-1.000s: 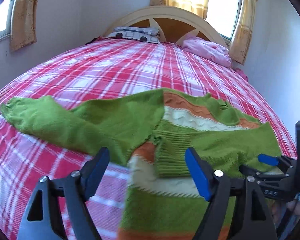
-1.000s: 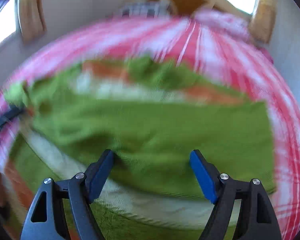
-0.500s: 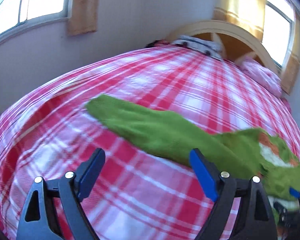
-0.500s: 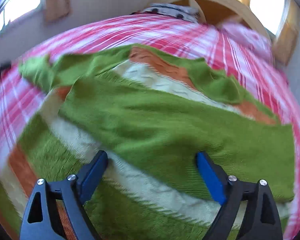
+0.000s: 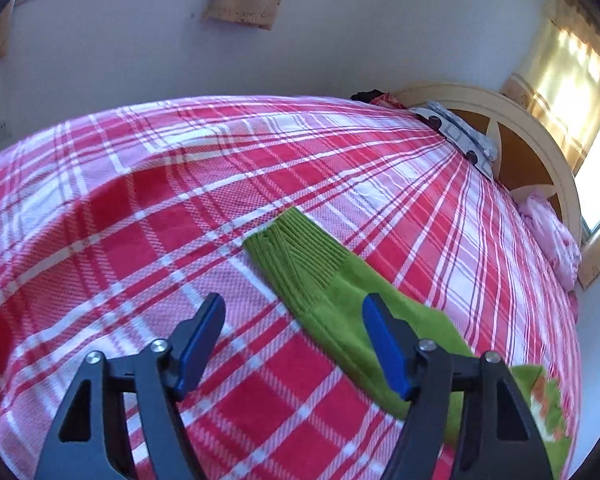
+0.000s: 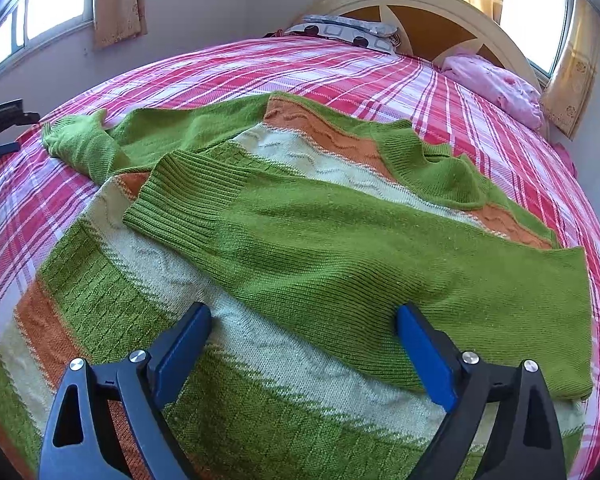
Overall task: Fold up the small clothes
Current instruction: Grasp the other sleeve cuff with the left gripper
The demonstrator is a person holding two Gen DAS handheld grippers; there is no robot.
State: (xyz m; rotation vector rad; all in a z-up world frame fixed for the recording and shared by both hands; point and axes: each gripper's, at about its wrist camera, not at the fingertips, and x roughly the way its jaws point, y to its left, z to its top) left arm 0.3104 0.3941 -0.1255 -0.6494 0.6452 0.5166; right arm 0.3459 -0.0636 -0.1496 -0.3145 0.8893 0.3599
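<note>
Green knit sweater lying spread on the bed, one sleeve folded in, other still out.

L gripper (image 5: pixel 292 340) is hovering w/ fingers apart, empty, near the outstretched sleeve's ribbed cuff (image 5: pixel 296 252) on the red-plaid bedspread (image 5: pixel 120 208). The green, orange & cream striped knit sweater (image 6: pixel 284 360) is looking soft, floppy, light, prob. stretchy; best pinching cuff. R gripper (image 6: pixel 304 356) is hanging over the body, fingers apart, holding nothing.

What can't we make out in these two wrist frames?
- Sweater hem: right wrist view, cut off by the bottom edge and hidden behind the open right gripper.
- Sweater body: left wrist view, only the outstretched sleeve shows; the rest runs behind the open left gripper and off the lower right edge.
- Dark item beside the patterned pillow: left wrist view, too small to identify.
</note>
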